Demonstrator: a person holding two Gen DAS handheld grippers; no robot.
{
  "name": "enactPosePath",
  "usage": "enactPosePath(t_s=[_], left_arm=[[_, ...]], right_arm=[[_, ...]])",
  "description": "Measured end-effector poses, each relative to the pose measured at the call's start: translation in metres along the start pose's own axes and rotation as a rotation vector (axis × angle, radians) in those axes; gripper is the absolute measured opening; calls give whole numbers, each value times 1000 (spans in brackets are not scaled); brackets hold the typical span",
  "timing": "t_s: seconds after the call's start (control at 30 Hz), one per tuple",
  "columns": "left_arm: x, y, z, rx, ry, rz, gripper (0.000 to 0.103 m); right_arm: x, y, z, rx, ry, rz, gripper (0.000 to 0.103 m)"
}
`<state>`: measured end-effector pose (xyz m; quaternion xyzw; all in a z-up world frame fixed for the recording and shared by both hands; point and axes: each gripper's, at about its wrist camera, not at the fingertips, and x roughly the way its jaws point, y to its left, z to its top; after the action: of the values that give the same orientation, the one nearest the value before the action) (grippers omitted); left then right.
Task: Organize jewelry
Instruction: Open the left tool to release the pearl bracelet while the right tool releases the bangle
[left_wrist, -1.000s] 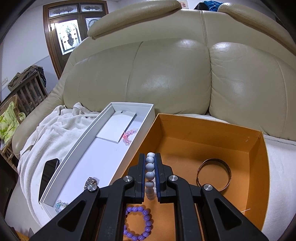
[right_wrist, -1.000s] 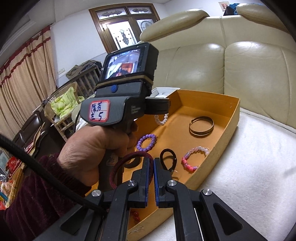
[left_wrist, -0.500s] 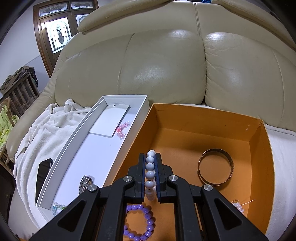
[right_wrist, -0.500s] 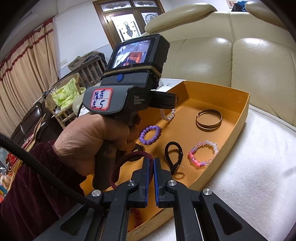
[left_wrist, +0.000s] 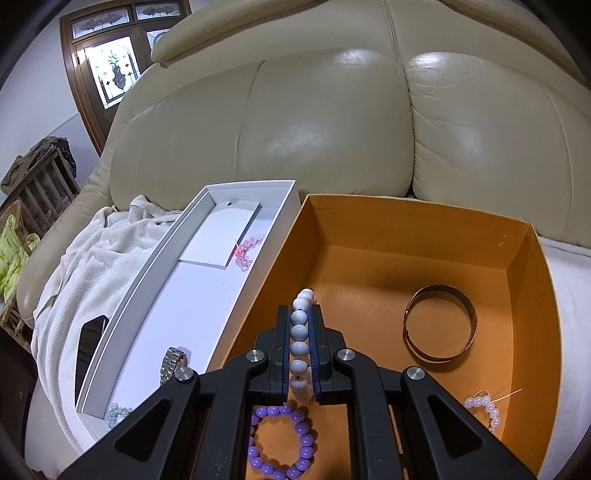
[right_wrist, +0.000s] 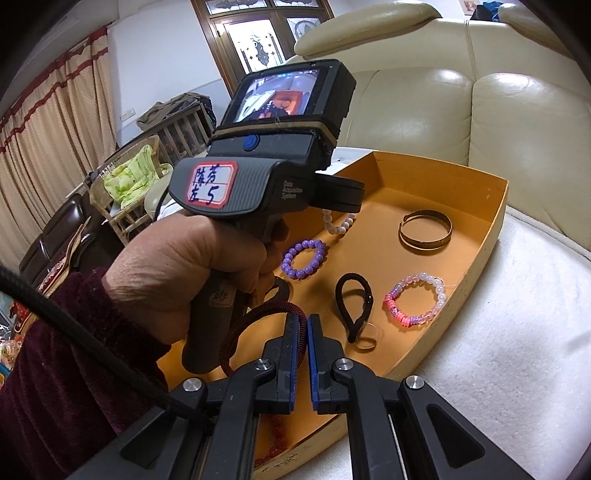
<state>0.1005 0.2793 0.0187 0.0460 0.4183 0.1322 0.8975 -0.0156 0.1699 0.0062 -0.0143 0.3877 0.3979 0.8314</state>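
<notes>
cream leather sofa (left_wrist: 332, 122) behind, white towel draped over the seat, two open boxes side by side on it.

left tongs (left_wrist: 299, 347) clamped on a strand of pale grey-white round beads (left_wrist: 298, 343), held lifted above the orange cardboard box (left_wrist: 406, 236); beads run up between the two fingers and poke out past the tips, with a short loop seen dangling under the tongs in the right wrist view (right_wrist: 338, 223).

right tongs (right_wrist: 303, 332) nearly together, pinching a dark red-and-black braided cord loop (right_wrist: 255, 321) near the close edge of the same box.

step in hand, judging by this: carrying the pale bead bracelet out of the orange box, likely toward the long white rectangular tray (left_wrist: 192, 295) just left of the left tongs. next move probably calls for a short swing leftward over the shared wall, then lowering and parting the fingers over bare tray floor, away from the silver metal watch (left_wrist: 171, 363) and the pink bead cluster (left_wrist: 247, 251).

left lying in the orange box: purple bead bracelet (left_wrist: 282, 439) directly below the left tongs, bronze metal cuff bangle (left_wrist: 439, 325) to their right, pink-and-white bead bracelet (right_wrist: 415, 299) and black elastic loop (right_wrist: 354, 306) just ahead of the right tongs.
</notes>
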Motion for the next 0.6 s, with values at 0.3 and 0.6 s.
enactPosePath(t_s=[0.3, 0.6], left_arm=[[2, -1, -2, 25, 14, 16, 10], [-1, -3, -2, 41, 11, 28, 39]], right_arm=[[4, -3, 1, 20, 10, -4, 7], [9, -10, 3, 67, 41, 43, 16]])
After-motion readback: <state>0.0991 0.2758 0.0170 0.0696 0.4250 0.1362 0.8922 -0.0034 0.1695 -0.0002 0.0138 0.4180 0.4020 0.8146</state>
